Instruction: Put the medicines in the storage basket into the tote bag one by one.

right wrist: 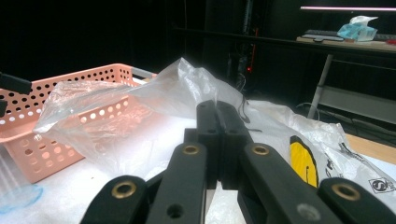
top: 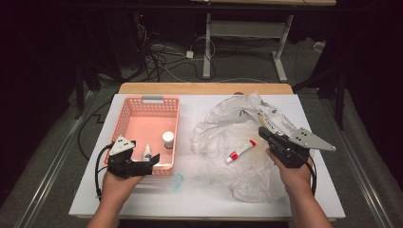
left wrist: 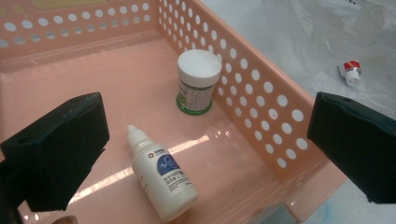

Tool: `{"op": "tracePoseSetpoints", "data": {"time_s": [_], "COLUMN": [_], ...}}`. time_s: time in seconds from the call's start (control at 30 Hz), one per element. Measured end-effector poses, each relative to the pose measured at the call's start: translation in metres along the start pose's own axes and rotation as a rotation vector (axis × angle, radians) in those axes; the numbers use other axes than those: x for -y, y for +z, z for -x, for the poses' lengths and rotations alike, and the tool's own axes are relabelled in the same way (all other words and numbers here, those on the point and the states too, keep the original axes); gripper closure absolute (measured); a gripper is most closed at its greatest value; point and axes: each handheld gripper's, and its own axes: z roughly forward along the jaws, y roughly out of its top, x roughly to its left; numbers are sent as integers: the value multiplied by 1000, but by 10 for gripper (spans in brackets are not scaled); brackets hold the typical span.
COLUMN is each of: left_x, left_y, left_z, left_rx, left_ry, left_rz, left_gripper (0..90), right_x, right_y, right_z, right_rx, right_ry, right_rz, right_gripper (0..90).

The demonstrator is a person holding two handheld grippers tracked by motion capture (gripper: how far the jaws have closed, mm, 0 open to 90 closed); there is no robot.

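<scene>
A: From the high view, what's where?

B: The left gripper (top: 151, 165) hangs over the near right corner of the pink basket (top: 124, 118), jaws spread wide with nothing between them. Inside the basket, a dropper bottle (top: 148, 152) lies at about 11 o'clock from those jaws, and a white-capped jar (top: 168, 139) at 1 o'clock. The right gripper (top: 263, 131) sits on the clear plastic bag (top: 223, 118), with a red-capped tube (top: 240, 151) at its 8 o'clock.

A: And the left gripper view?

B: Wide jaws again. The dropper bottle (left wrist: 161, 175) lies on its side between them, untouched; the jar (left wrist: 198, 81) stands upright at 12 o'clock.

A: The right gripper view?

B: Its jaws are pressed together, pinching a fold of the bag (right wrist: 154, 100).
</scene>
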Motion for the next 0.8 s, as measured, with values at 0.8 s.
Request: {"op": "tracePoseSetpoints", "data": {"time_s": [0.8], "left_x": [-43], "left_y": [13], "left_z": [6], "left_rx": [35], "left_ry": [26], "left_rz": [17], "left_gripper": [1], "right_x": [-2], "right_y": [-3], "right_z": [0], "right_rx": [2], "right_ry": [8], "right_rz": [8], "right_gripper": [900]}}
